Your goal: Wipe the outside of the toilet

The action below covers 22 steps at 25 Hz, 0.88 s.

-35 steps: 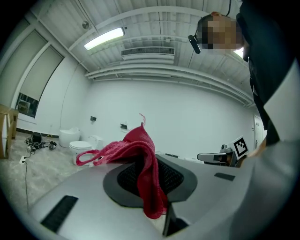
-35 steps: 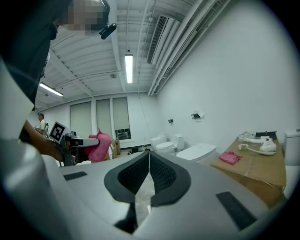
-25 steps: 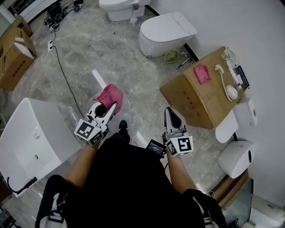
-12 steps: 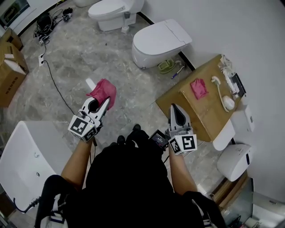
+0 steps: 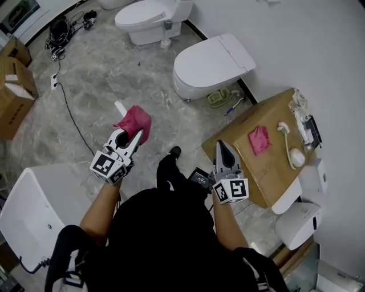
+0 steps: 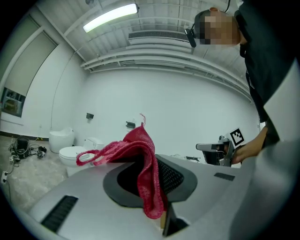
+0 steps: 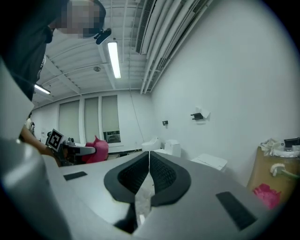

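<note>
Two white toilets stand by the wall ahead: a nearer one with its lid down [image 5: 212,61] and a farther one [image 5: 149,17]. My left gripper [image 5: 137,130] is shut on a red cloth [image 5: 136,121], which drapes over its jaws [image 6: 140,161] in the left gripper view. My right gripper [image 5: 221,145] is shut with nothing in it, its tips meeting [image 7: 149,155]. Both are held above the floor, well short of the nearer toilet. From the right gripper view the toilets [image 7: 165,146] appear small, far off.
A cardboard box [image 5: 267,149] at right carries a second pink cloth [image 5: 259,140] and a white brush [image 5: 290,149]. A green item [image 5: 219,98] lies by the nearer toilet's base. A white basin [image 5: 31,211] is at lower left; a cable [image 5: 67,108] runs across the floor; brown boxes [image 5: 12,97] sit left.
The view has shifted toward the toilets, which now sit lower in the picture. The left gripper keeps hold of the red cloth; both grippers stay shut.
</note>
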Each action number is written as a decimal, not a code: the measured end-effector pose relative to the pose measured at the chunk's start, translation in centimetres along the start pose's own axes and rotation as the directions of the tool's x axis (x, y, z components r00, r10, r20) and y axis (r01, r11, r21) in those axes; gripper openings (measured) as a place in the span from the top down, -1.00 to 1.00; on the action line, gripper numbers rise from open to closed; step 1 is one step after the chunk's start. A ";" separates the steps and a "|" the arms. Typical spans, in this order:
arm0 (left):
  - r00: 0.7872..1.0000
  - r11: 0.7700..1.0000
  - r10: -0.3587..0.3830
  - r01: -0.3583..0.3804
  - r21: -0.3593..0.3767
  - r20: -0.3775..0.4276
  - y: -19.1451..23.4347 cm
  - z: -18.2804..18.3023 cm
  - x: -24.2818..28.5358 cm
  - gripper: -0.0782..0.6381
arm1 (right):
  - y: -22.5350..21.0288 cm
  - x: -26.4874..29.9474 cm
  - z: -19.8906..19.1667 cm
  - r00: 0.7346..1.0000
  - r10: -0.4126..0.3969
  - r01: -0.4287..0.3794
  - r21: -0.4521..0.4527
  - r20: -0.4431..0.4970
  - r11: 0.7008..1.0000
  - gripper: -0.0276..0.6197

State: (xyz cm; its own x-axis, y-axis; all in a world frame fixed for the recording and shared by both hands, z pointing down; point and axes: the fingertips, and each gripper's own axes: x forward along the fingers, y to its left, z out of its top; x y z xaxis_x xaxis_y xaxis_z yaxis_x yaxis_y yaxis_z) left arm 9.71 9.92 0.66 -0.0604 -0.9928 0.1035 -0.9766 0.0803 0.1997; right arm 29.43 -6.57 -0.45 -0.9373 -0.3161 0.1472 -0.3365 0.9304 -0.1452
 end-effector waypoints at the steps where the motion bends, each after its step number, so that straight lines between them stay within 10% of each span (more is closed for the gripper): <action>1: 1.000 1.000 0.003 -0.003 0.004 -0.007 0.9 0.2 1.4 0.58 | -0.9 1.7 0.3 1.000 0.010 -0.010 -0.003 0.002 1.000 0.82; 12: 0.996 0.998 0.055 -0.051 0.047 -0.067 9.2 2.6 12.2 0.58 | -6.7 15.5 1.2 0.996 0.084 -0.085 0.018 0.017 0.996 0.82; 22: 0.987 0.996 -0.070 0.077 0.043 -0.146 18.1 2.9 17.2 0.58 | -6.3 20.8 -0.7 0.997 -0.071 0.071 0.067 0.005 0.995 0.82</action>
State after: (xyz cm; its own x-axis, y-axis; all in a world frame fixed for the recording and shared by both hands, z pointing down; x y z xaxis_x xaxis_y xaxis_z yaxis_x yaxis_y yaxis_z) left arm -9.56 -5.97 3.20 0.0393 -0.9723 0.2305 -0.9862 -0.0007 0.1655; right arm 12.08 -18.86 4.22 -0.9113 -0.3824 0.1525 -0.4073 0.8911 -0.1999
